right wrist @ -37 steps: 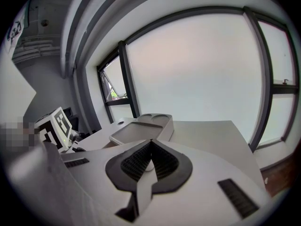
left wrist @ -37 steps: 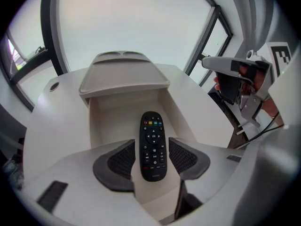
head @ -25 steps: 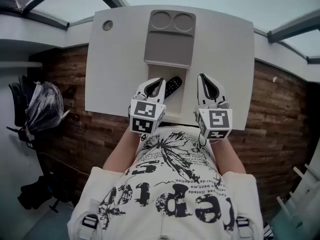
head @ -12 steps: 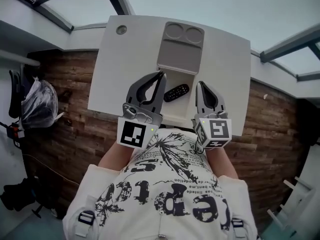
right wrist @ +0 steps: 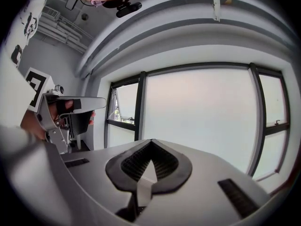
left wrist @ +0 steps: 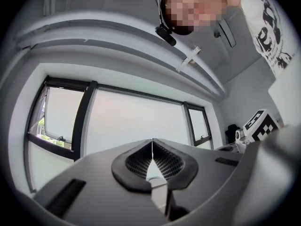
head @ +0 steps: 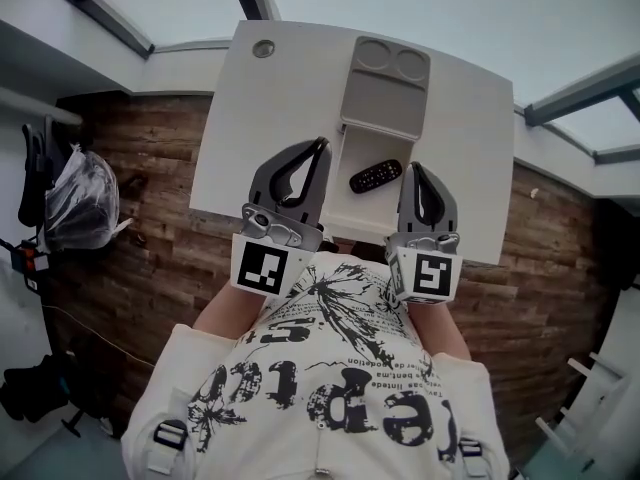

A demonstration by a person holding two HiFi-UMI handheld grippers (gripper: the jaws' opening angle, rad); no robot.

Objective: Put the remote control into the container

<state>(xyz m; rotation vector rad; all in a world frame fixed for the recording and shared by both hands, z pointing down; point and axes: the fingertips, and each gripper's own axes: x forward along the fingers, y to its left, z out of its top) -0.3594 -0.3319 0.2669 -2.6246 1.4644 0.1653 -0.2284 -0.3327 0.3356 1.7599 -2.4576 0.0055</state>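
I am holding my left gripper point(head: 321, 148) and my right gripper point(head: 415, 170) over the near part of the white counter point(head: 240, 118), one on each side of the remote control point(head: 376, 176). Both pairs of jaws are sitting pressed together at the tips, with nothing between them. The black remote control is lying slantwise on the white surface just beside the near end of the grey container point(head: 380, 98). It is outside the container and neither gripper is touching it. Both grippers are pointing away from my body, each one facing a wide window point(left wrist: 131, 121) across the room.
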